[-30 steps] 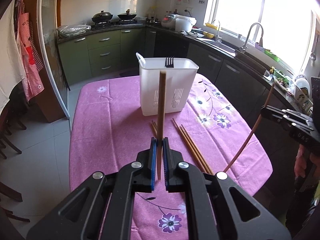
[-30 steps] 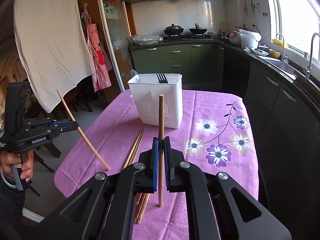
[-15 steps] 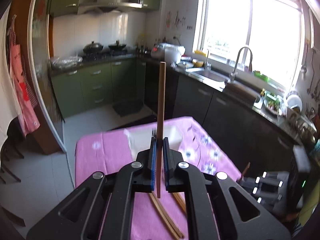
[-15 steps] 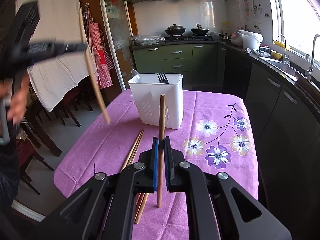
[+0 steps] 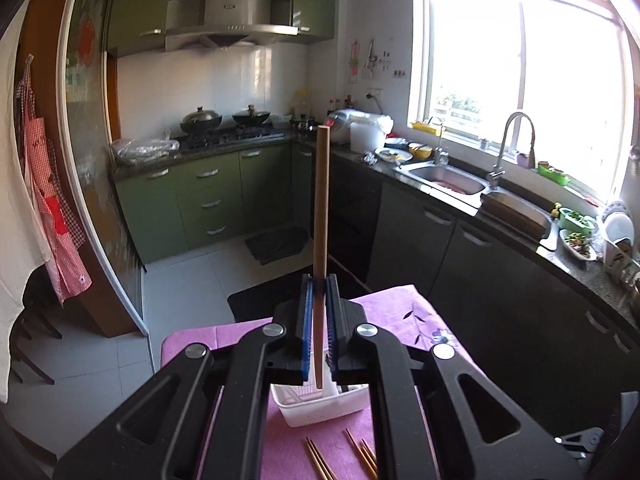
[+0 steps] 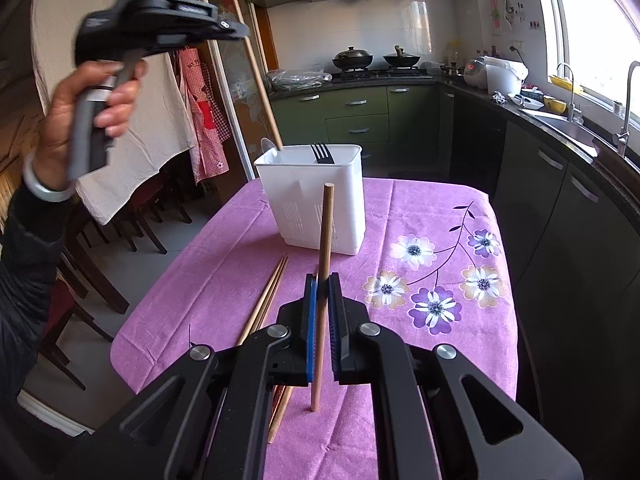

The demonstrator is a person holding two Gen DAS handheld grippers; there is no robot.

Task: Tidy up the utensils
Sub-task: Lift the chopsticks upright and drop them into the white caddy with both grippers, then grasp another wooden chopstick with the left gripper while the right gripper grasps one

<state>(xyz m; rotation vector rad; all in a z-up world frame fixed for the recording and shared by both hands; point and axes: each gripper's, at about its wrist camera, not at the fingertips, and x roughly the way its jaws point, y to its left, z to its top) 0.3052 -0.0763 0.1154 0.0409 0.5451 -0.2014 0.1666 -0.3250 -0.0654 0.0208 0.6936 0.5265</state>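
Observation:
In the left wrist view, my left gripper (image 5: 319, 280) is shut on a wooden chopstick (image 5: 322, 200) that stands upright between its pads. Its lower end hangs over the white utensil holder (image 5: 320, 406). The right wrist view shows that left gripper (image 6: 236, 30) raised high in a hand, its chopstick (image 6: 256, 80) slanting down to the back left rim of the holder (image 6: 316, 208). A black fork (image 6: 322, 152) and a spoon (image 6: 268, 145) stand in the holder. My right gripper (image 6: 323, 280) is shut on another chopstick (image 6: 325, 240), held over the table.
Loose chopsticks (image 6: 268, 296) lie on the purple flowered tablecloth (image 6: 440, 240) in front of the holder. Wooden chairs (image 6: 100, 264) stand off the table's left edge. Dark cabinets with a sink (image 6: 568, 120) run along the right.
My left gripper rose from the table with its chopstick and swung over the holder, so the stick's lower tip now reaches the holder's rim. The right gripper stayed put.

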